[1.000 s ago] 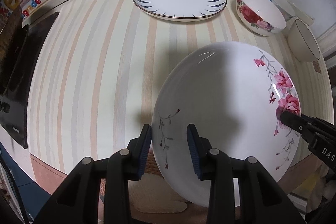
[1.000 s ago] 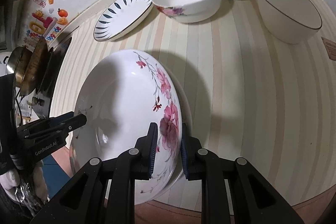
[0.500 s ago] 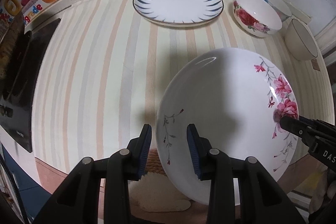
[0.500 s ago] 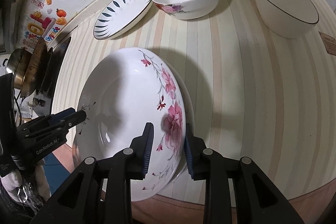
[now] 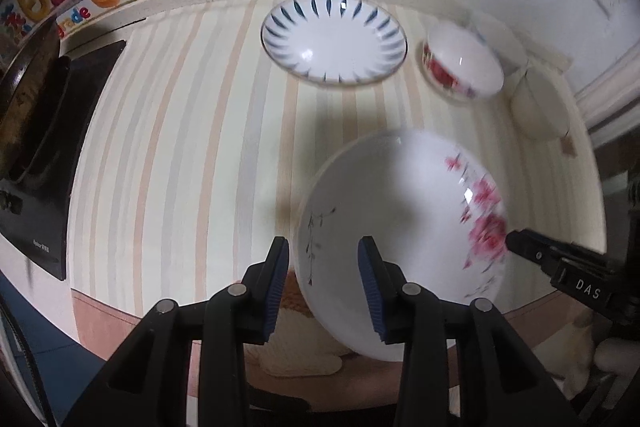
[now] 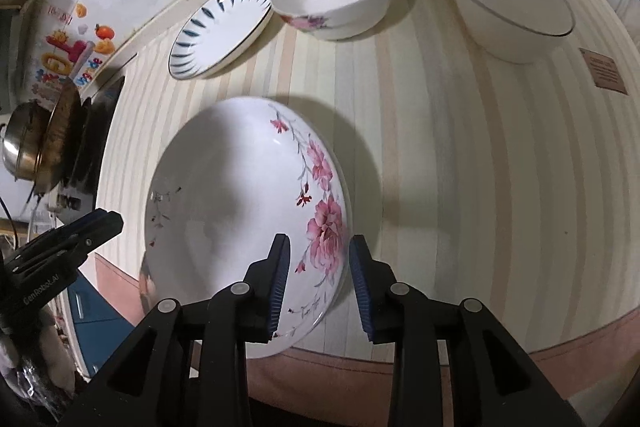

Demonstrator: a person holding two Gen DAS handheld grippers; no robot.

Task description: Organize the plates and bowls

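The pink-flowered plate (image 6: 240,215) lies on the striped counter (image 6: 460,167), its flowered rim between the parted fingers of the right gripper (image 6: 318,281), which grip nothing. The left gripper (image 5: 324,283) is also open and empty, straddling the plate's opposite edge. Ahead of both sit a blue-leaf plate (image 5: 334,39), a rose-patterned bowl (image 5: 464,65) and a plain white bowl (image 6: 514,9).

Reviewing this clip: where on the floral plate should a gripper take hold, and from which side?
Grip the thin raised rim of the floral plate, coming in from the near table edge. The plate is wide and shallow, so only its edge fits between the fingers. The right gripper already straddles the flowered rim and the left gripper the opposite one, both open.
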